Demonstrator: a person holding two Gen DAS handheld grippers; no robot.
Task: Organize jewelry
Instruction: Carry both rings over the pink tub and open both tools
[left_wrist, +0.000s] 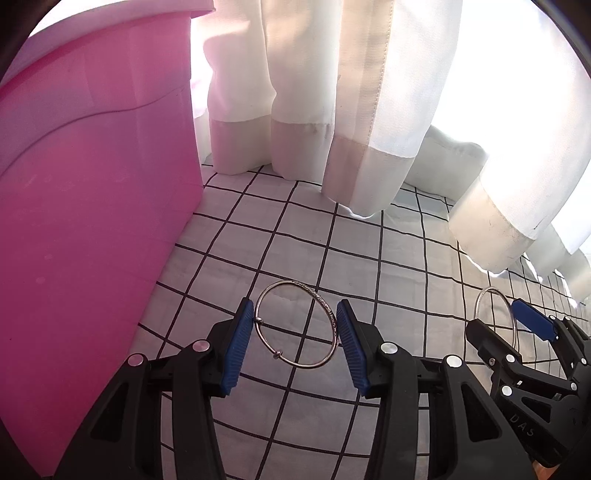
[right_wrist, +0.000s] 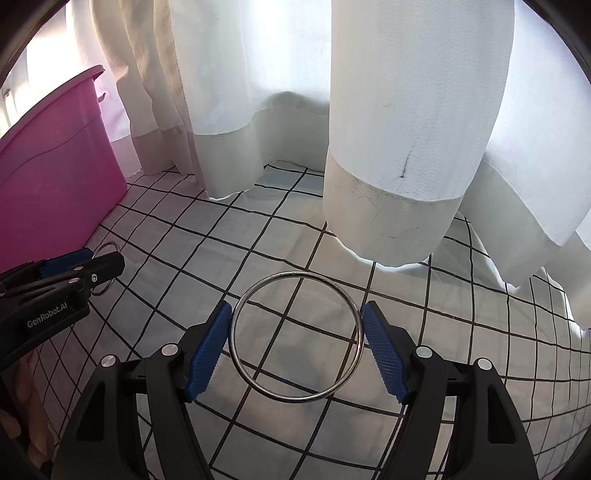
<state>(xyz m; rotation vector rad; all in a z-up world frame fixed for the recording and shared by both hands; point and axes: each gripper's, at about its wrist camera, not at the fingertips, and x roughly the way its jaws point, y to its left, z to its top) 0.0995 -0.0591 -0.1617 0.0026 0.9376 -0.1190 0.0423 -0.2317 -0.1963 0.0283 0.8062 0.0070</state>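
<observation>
In the left wrist view, my left gripper (left_wrist: 295, 332) is shut on a thin silver bangle (left_wrist: 325, 306) with a small clasp; both blue pads touch its sides just above the checked cloth. In the right wrist view, my right gripper (right_wrist: 297, 339) is shut on a plain silver bangle (right_wrist: 295, 275), its pads pressing both sides. The right gripper (left_wrist: 517, 325) with its bangle (left_wrist: 495, 291) shows at the right of the left wrist view. The left gripper (right_wrist: 85, 266) shows at the left of the right wrist view, with its bangle (right_wrist: 109, 244) partly hidden.
A pink plastic bin (left_wrist: 92, 184) stands close on the left, also in the right wrist view (right_wrist: 55, 166). White curtains (left_wrist: 332, 92) hang onto the back of the white black-grid cloth (left_wrist: 351, 251). The two grippers are side by side, near each other.
</observation>
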